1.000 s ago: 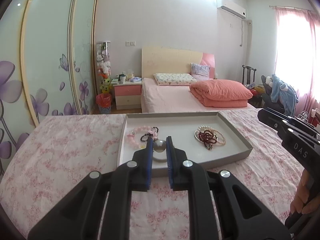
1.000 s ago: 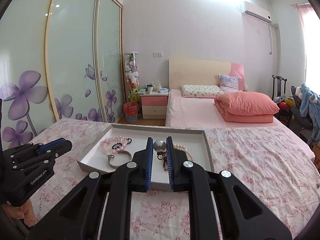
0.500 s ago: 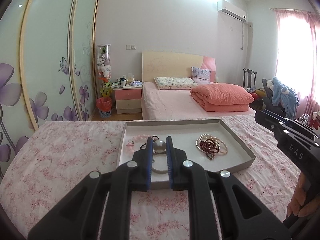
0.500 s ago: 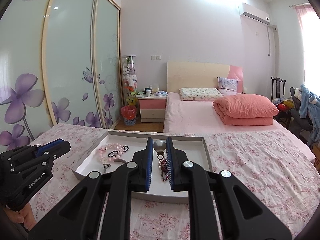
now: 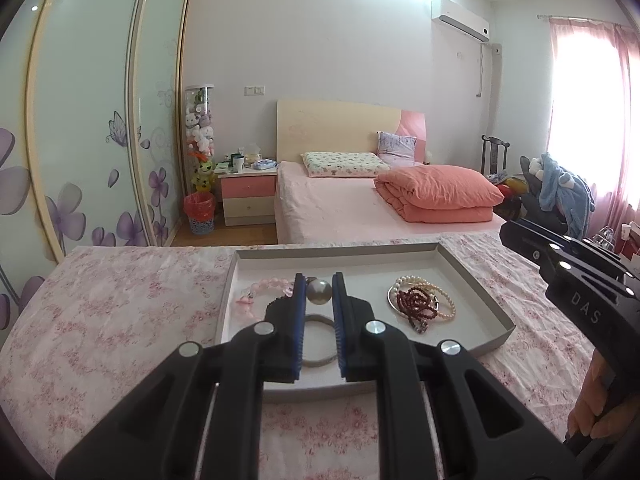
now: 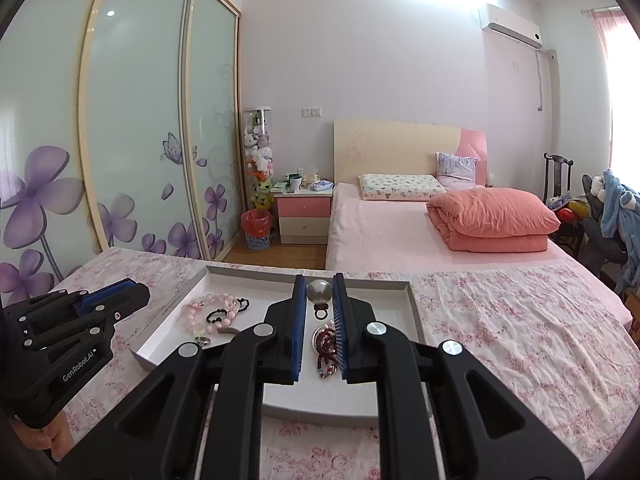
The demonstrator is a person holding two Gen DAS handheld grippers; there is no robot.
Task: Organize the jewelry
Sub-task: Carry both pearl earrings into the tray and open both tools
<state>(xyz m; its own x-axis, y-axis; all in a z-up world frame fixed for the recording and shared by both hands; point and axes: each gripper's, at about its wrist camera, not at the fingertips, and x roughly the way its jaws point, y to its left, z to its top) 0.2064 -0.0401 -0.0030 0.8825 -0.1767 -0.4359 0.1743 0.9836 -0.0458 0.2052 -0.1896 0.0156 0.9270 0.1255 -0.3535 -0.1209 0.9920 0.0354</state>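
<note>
Tray [image 5: 476, 280] on floral desk [image 5: 104, 320] holds pink bracelet [image 5: 272, 286], pearl and red beads [image 5: 420, 300]; my left claw [image 5: 319, 292] and right claw [image 6: 319, 292] each grip a silver ball.

Right gripper [image 6: 319, 292] fingers closed above tray [image 6: 416, 320]; bracelets [image 6: 218, 308] inside.
</note>
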